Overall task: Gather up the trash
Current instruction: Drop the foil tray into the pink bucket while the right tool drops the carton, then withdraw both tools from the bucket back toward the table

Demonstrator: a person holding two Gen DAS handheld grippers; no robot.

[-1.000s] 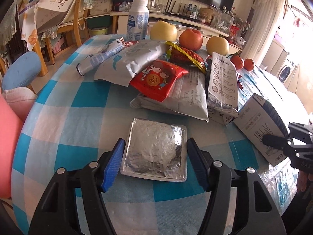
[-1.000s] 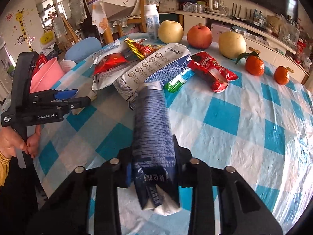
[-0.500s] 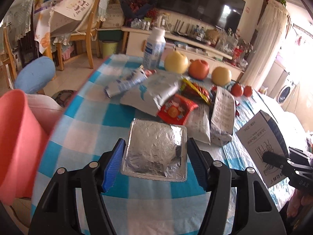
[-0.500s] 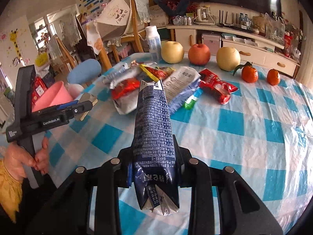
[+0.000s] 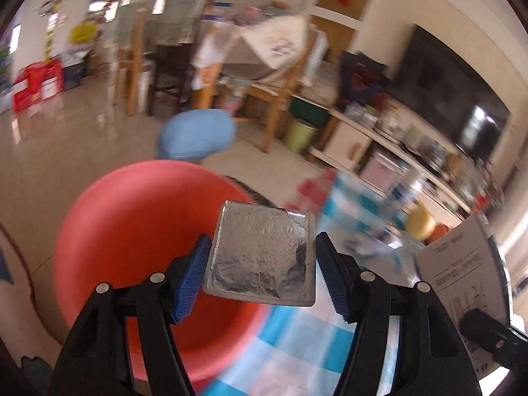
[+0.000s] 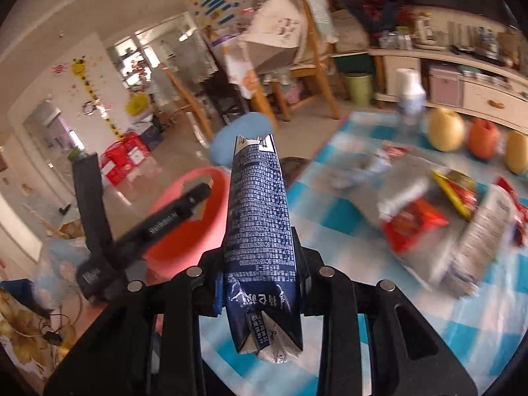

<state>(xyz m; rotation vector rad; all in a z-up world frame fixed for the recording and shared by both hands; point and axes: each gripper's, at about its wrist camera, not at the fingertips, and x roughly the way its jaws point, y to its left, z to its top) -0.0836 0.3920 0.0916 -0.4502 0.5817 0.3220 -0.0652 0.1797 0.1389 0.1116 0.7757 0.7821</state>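
Above basin point(image 5: 132, 217): left gripper point(image 5: 260, 264) holding foil tray point(image 5: 260, 257), right gripper point(image 6: 260, 264) clamping carton point(image 6: 259, 217) beside it. Drop step; next, spreading jaws over basin.

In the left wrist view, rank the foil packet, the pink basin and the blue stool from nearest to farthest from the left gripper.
1. Foil packet: between the left gripper fingers.
2. Pink basin: just beyond, below and left.
3. Blue stool: farther back on the floor, behind the basin.
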